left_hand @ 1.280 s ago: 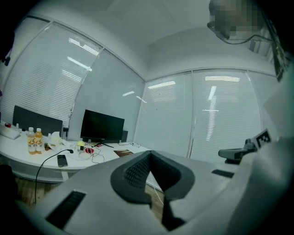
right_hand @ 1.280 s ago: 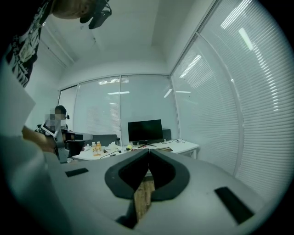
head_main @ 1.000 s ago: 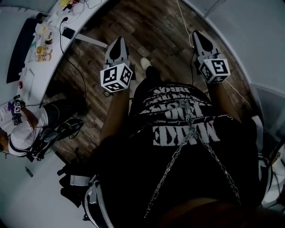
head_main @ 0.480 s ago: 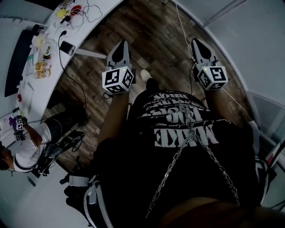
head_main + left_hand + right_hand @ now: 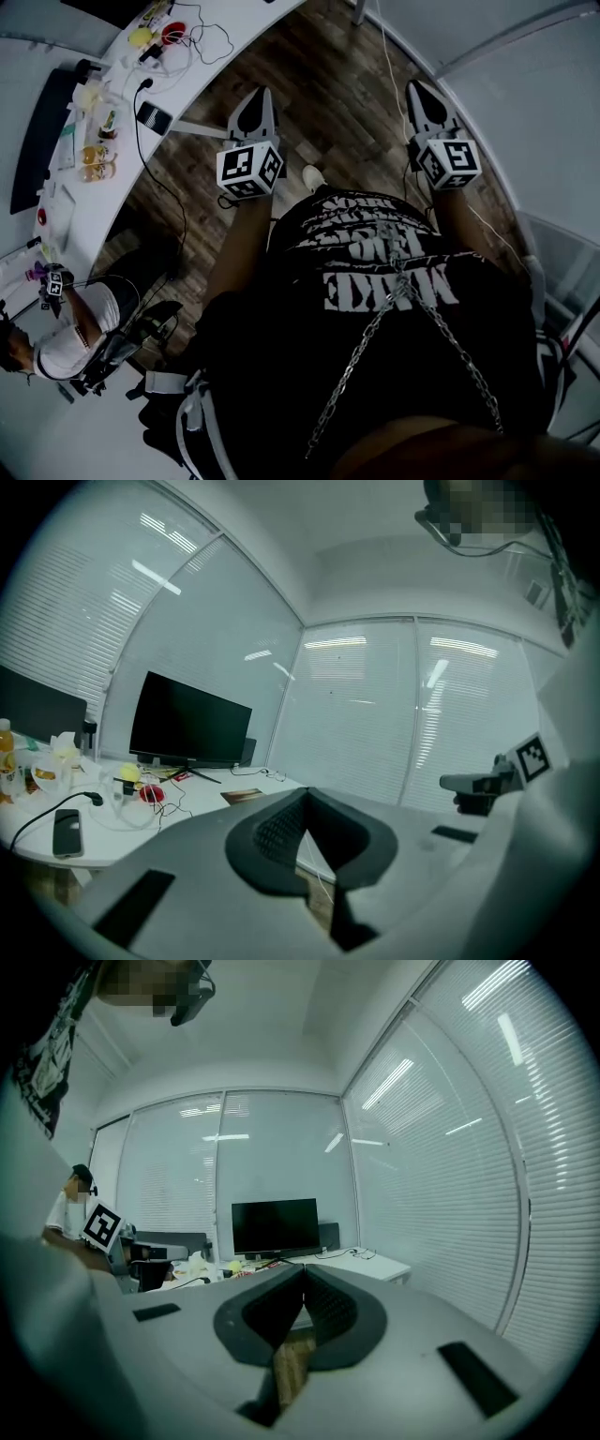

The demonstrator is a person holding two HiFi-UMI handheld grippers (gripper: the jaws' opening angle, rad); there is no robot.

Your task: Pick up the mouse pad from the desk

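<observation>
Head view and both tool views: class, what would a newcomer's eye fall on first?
First, the marker-cubed left tool and right tool, both shut and empty, held out over the wooden floor. Then the cluttered white desk at upper left, with a black monitor standing on it.

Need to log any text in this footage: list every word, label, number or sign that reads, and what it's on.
Nothing reads clearly.
Black shirt: rows of white block lettering, upside down and creased, not reliably readable.
Cubes on the left gripper and right gripper: square coded markers, no letters.
Bottles on the desk: labels too small.
Monitor: dark, no text.
</observation>
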